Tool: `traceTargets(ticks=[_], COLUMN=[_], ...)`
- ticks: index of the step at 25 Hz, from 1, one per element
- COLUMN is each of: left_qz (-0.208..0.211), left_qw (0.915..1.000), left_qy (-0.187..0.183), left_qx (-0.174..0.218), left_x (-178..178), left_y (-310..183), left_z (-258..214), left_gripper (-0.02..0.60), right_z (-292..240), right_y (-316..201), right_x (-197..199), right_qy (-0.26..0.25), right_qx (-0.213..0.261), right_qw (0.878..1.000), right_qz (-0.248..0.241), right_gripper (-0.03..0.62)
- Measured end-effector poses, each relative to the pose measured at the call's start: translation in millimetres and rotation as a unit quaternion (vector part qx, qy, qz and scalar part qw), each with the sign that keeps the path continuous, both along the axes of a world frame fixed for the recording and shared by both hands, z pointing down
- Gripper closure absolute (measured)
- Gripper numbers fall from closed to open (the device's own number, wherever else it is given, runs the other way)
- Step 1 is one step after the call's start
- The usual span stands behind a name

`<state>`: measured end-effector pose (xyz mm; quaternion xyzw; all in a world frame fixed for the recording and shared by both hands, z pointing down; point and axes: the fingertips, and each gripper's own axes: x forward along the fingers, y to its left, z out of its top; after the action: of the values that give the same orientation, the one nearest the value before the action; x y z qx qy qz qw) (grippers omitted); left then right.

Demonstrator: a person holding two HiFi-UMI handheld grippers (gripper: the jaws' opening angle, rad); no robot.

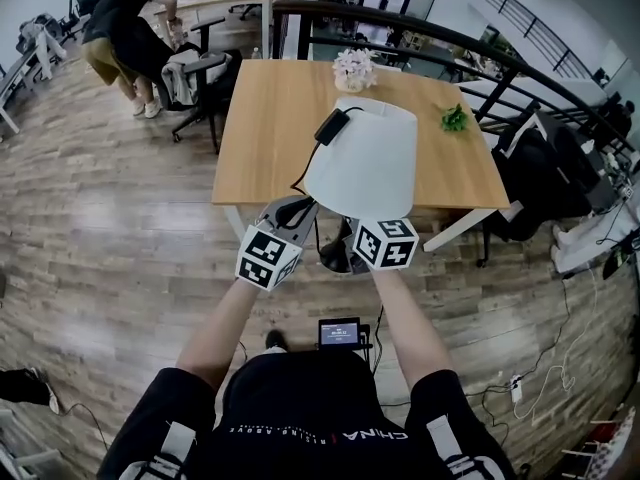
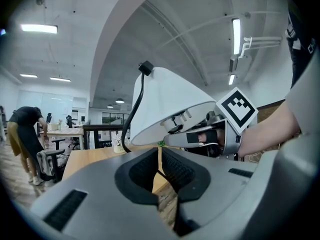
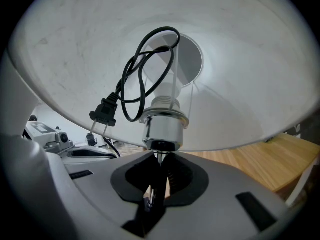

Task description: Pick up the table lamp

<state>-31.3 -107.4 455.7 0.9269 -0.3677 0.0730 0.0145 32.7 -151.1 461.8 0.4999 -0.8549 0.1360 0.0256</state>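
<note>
Lamp (image 1: 362,163) is off the table (image 1: 255,158), hanging tilted in the air over the near edge. Right gripper (image 3: 160,160) pinches the thin stem under the socket (image 3: 162,131). Left gripper (image 2: 160,160) is nearly pressed together with a thin dark line in the gap, maybe the cord (image 2: 134,115), can't tell. Pickup looks basically done; only holding it clear and steady is left.

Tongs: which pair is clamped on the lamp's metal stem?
The right tongs: shut on the thin stem under the chrome socket. The left tongs pinch only what looks like the black cord.
</note>
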Motion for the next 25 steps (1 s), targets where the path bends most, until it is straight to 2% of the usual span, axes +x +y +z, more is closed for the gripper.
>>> traceTargets(ticks=[9,19,25], left_qz=[-0.007,-0.012,-0.008], left_qw=[0.9998,0.9997,0.9999], left_qy=[-0.018,-0.018,-0.013], left_qx=[-0.002,-0.008,-0.003], left_x=[35,47,41], left_y=[-16,-26,-27], left_z=[3,3,2], left_gripper=[0.545,0.545,0.545], right_z=[-2,1,-1], right_y=[-15,-22,-20], right_x=[25,37,31], right_qy=[-0.009,-0.006,0.0], right_qx=[0.008,0.005,0.009], right_qw=[1.0,1.0,1.0], right_qz=[-0.02,-0.026,-0.024], right_gripper=[0.531,0.531,0.53])
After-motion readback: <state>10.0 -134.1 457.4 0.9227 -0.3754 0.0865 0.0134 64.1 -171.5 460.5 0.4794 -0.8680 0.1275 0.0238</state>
